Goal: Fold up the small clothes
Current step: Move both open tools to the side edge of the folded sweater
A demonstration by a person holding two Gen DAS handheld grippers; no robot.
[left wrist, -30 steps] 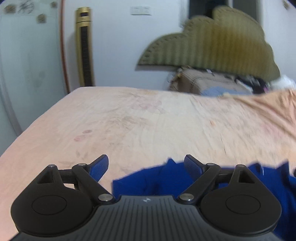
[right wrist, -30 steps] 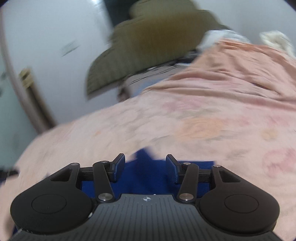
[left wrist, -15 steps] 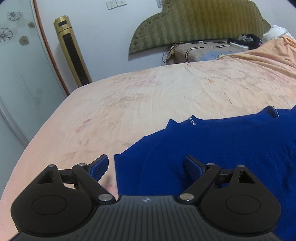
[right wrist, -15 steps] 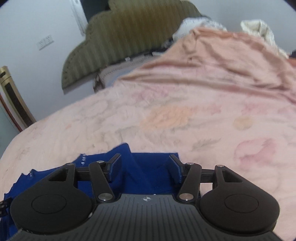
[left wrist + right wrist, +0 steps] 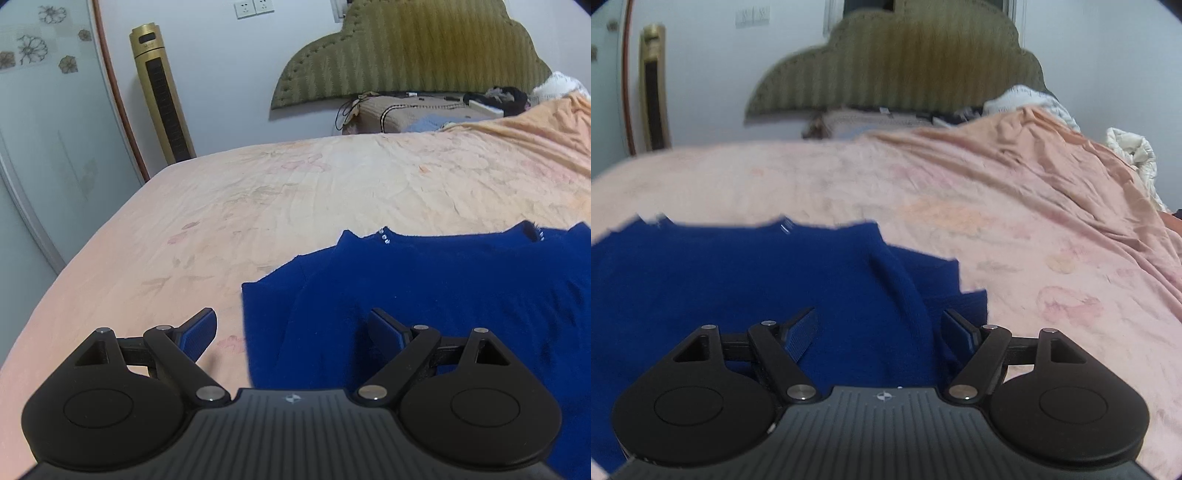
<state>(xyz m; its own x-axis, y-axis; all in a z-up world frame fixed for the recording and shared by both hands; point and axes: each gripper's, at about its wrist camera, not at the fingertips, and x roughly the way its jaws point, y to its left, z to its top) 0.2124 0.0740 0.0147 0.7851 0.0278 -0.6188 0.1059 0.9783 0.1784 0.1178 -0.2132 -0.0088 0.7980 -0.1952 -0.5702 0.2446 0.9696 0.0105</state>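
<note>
A dark blue knit sweater [image 5: 443, 284] lies spread flat on the peach bedsheet [image 5: 295, 192], small shiny beads at its neckline. My left gripper [image 5: 293, 326] hovers open over the sweater's left edge; its left finger is above bare sheet and its right finger above the blue fabric, pressing on nothing. In the right wrist view the same sweater [image 5: 720, 280] fills the lower left, a raised fold running toward its right sleeve. My right gripper [image 5: 881, 326] is over that fold with its jaws opening; blue cloth lies below and between the fingers, but the pads do not press it.
A green padded headboard [image 5: 413, 55] stands against the far wall. A gold tower fan [image 5: 162, 96] stands at the left by a glass door. Pillows and dark clothes [image 5: 502, 98] crowd the bed's head. The sheet rises in a rumpled mound [image 5: 1071, 184] at the right.
Both views tilted down and steadied, bringing much more of the sweater into sight. The right gripper's fingers spread wider apart. The left gripper's fingers kept the same wide spread.
</note>
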